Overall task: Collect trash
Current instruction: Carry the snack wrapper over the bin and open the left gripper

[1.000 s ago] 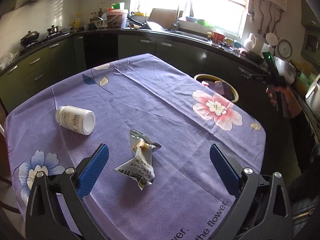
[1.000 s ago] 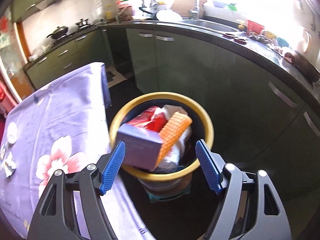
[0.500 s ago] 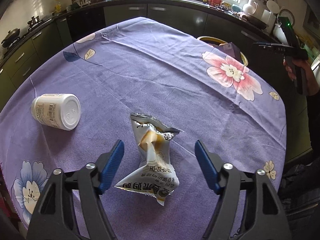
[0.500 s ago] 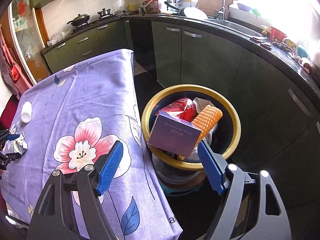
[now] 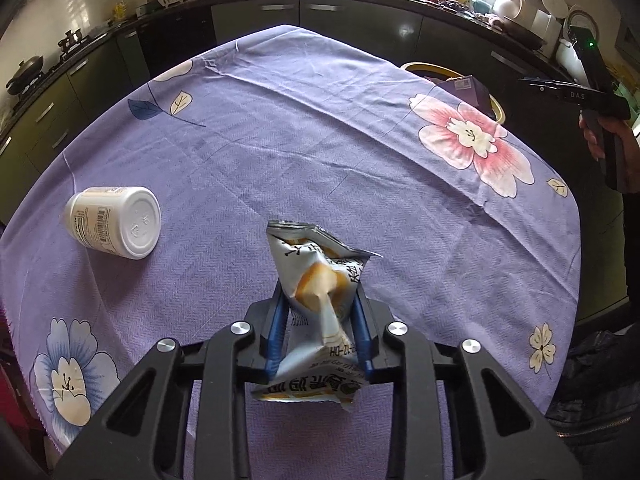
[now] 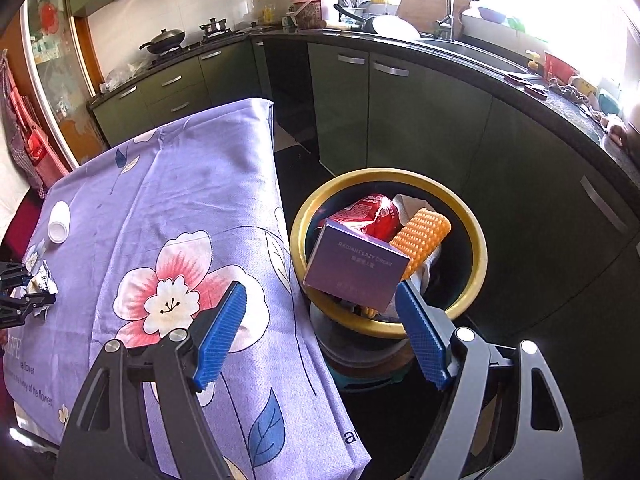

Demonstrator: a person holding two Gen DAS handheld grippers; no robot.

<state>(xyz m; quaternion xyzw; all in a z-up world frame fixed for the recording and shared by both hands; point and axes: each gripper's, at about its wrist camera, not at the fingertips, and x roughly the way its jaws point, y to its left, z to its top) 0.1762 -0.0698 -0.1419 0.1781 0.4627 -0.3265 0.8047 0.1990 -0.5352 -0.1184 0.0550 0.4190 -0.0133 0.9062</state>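
So the left tongs (image 5: pixel 320 332) are closing in on a crumpled snack wrapper (image 5: pixel 320 280), and the blue pads are already pressed against its pinched middle from both sides. The wrapper is silvery white with black print and a yellowish picture on it, top end torn open, bottom end flared out toward the camera. It sits on the near part of the counter (image 5: pixel 280 140), which is covered in a purple cloth with big pink and blue flowers. Can't really tell whether it's lifted off the cloth or touching it.

Off to the left of the wrapper, well apart from it, a white plastic bottle (image 5: pixel 114 222) lies on its side with its flat round end toward the camera.

The right tongs (image 6: pixel 320 332) are spread wide with nothing between them, hanging over the gap between the counter's edge and a yellow-rimmed trash bin (image 6: pixel 298 236) on the floor just beside the counter. The bin is pretty full: a purple box (image 6: pixel 356 270) lies tilted on top, touching a red wrapper (image 6: pixel 370 216) and an orange bumpy thing (image 6: pixel 420 236) behind it.

From the left view you can see a hand (image 5: pixel 600 136) gripping the right tool's handle over by the far right corner.
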